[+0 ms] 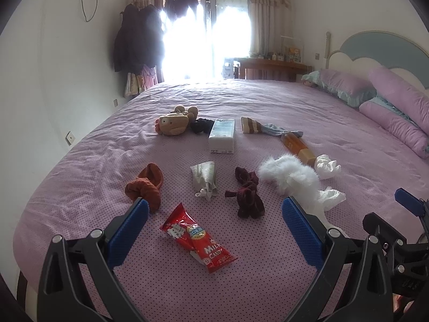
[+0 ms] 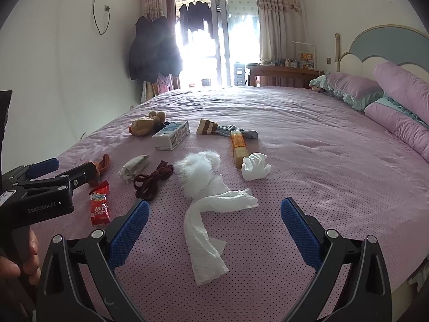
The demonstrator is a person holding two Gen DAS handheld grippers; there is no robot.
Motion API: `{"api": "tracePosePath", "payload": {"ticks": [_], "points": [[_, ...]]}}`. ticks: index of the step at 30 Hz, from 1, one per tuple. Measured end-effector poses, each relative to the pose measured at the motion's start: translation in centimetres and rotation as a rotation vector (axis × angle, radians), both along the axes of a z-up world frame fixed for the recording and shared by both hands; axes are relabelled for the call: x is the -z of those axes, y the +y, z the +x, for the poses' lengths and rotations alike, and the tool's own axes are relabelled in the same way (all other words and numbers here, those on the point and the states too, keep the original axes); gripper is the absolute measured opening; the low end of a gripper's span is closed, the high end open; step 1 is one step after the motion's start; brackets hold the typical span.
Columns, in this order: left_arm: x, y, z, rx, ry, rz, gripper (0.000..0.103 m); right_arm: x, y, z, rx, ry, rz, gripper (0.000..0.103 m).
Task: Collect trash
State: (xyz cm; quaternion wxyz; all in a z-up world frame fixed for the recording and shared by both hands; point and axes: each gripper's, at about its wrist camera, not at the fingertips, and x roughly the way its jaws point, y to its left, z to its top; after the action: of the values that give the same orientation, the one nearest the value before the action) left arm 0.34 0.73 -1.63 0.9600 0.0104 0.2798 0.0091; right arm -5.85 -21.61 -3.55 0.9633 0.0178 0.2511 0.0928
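Left wrist view: left hand-held gripper (image 1: 214, 224) is spread wide, holding nothing, hovering over the red candy wrapper (image 1: 197, 238) near the front edge of the bed (image 1: 268, 99). Right hand-held gripper (image 2: 214, 226) is likewise released and empty, lined up on the long white tissue strip (image 2: 206, 230), also near the front edge.

Trash candidates: wrapper, tissue strip, crumpled tissue ball (image 2: 254, 166) further back toward the middle. No bin is visible in either view.

Likely step: first pickups not yet made. For the wrapper, come down straight, pads straddling its narrow width, and pinch low since foil is flat and slippery. For the tissue, close on the bunched upper part, not the thin tail. Avoid snagging the dark red scrunchie (image 1: 248, 196) or the white fluffy piece (image 2: 197, 171), which touches the tissue's far end.

Surface: soft, wrinkled pink dotted bedspread, so expect the fabric to give or get pinched. Also on it: plush toy (image 1: 174, 122), white box (image 1: 222, 135), striped sock (image 2: 214, 128), amber bottle (image 2: 238, 145). Pillows (image 2: 351, 87) at the right edge. Room: bright balcony door, coats hanging on the wall.
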Motion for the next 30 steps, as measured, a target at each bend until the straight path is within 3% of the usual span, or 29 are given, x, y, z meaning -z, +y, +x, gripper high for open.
{"api": "tracePosePath", "payload": {"ticks": [30], "points": [[0.09,-0.86,0.34,0.016,0.006,0.030,0.099,0.29,0.07,0.15,-0.005,0.019,-0.011,0.095]]}}
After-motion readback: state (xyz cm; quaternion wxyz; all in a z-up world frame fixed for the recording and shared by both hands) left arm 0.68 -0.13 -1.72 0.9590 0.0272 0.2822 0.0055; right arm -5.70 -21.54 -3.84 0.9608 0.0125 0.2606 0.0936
